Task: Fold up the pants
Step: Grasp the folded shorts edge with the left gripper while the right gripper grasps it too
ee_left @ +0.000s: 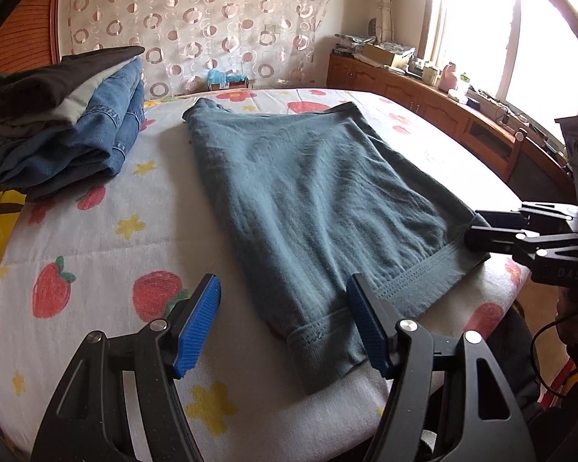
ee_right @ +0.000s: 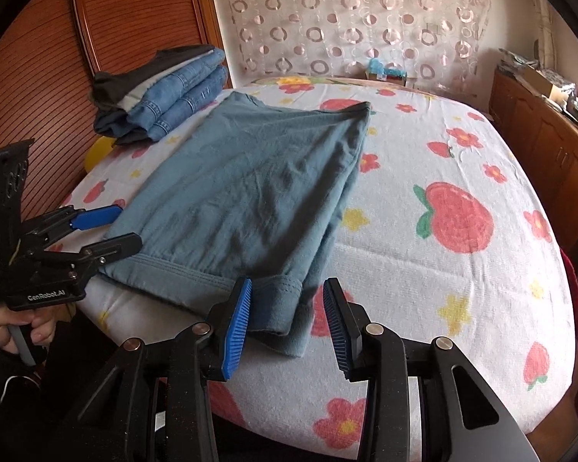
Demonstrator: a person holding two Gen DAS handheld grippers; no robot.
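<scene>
A: Item one?
B: Teal pants [ee_left: 308,200], folded flat on the fruit-print bed [ee_left: 96,238], hem at 6 o'clock.
A: Grippers?
B: Left gripper [ee_left: 283,323] spread, empty. Right gripper [ee_right: 287,323] spread, straddling the hem corner, pads clear.

Bed [ee_left: 96,246], covered by a white sheet printed with red strawberries, red flowers and small yellow flowers.

Lying directly on it:
- Teal-grey knit pants [ee_left: 312,192], folded into a flat oblong that runs from the near edge toward the far side; the ribbed cuffs and stitched band lie at the near edge, one cuff reaching to the sheet's rim.
- Stack of folded clothes [ee_left: 69,123] at the far left corner, near the pants but apart from them: blue denim jeans [ee_right: 181,96] at the right side, pale grey and dark garments on top.
</scene>
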